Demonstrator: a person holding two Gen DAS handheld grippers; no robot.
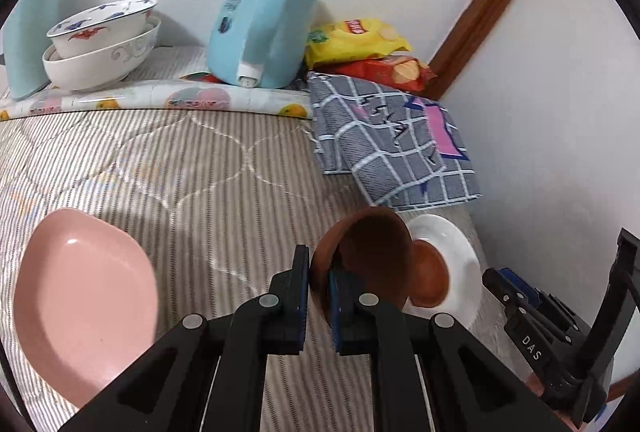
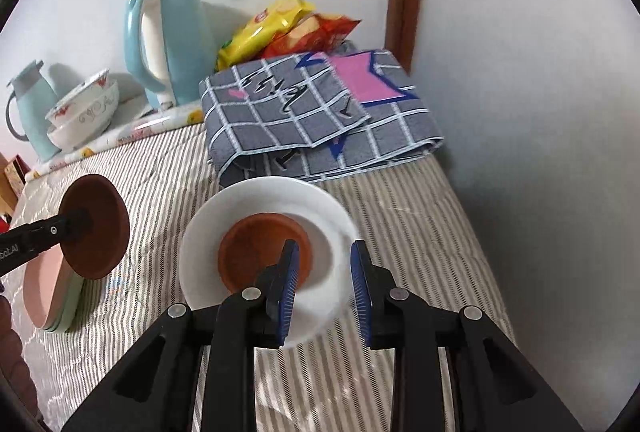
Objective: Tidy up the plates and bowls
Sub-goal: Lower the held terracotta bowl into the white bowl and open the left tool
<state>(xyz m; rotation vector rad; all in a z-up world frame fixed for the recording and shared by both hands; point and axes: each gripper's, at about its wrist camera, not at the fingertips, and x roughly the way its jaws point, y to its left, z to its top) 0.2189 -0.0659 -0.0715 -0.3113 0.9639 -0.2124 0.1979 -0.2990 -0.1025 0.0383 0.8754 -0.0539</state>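
My left gripper (image 1: 319,282) is shut on the rim of a brown clay saucer (image 1: 370,256) and holds it tilted above the striped bed; it also shows in the right wrist view (image 2: 96,228). A second brown saucer (image 2: 264,252) lies in a white plate (image 2: 320,207) on the bed. My right gripper (image 2: 324,288) is open, its fingers just above the white plate's near rim. A pink plate (image 1: 80,296) lies at the left, stacked on a pale green one (image 2: 74,296). Two patterned white bowls (image 1: 100,43) are stacked at the back left.
A light blue kettle (image 1: 268,15) and a blue jug (image 2: 28,107) stand at the back. Snack bags (image 1: 360,47) and a folded grey checked cloth (image 2: 316,111) lie near the corner. The wall runs along the right. A fruit-print mat (image 1: 160,99) lies under the bowls.
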